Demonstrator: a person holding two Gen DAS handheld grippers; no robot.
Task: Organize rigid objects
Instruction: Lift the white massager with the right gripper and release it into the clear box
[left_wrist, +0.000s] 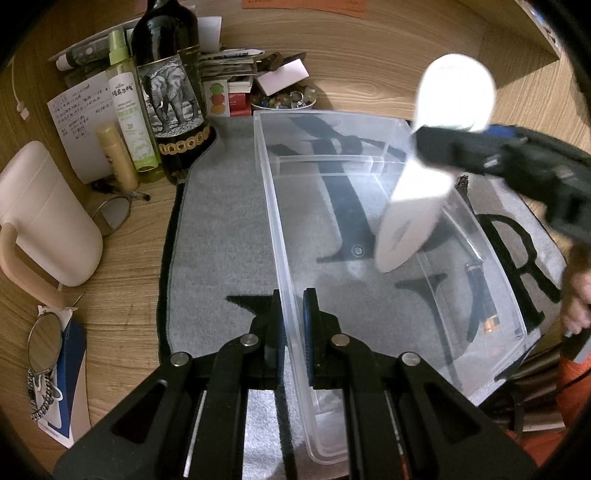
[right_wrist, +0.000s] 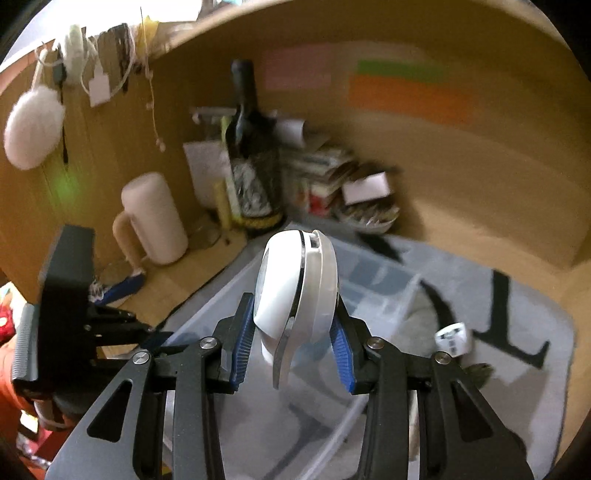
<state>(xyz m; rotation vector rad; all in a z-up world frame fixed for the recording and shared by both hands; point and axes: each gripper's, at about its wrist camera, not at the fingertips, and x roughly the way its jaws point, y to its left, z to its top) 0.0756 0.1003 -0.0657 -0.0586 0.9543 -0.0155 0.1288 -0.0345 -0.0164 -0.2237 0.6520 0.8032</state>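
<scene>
Left wrist: elephant-label wine bottle (left_wrist: 170, 88), "R" mat (left_wrist: 221, 221)

white case (left_wrist: 443, 122) top overexposed, wine bottle (right_wrist: 251, 155) motion-blurred, mirror (left_wrist: 44, 341) partly hidden

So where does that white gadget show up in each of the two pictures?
Left wrist view: the white gadget sits upper right, tilted over the clear bin, held by the right gripper.
Right wrist view: centre, between the blue pads.
Shared landmark: the elephant-label bottle.
</scene>
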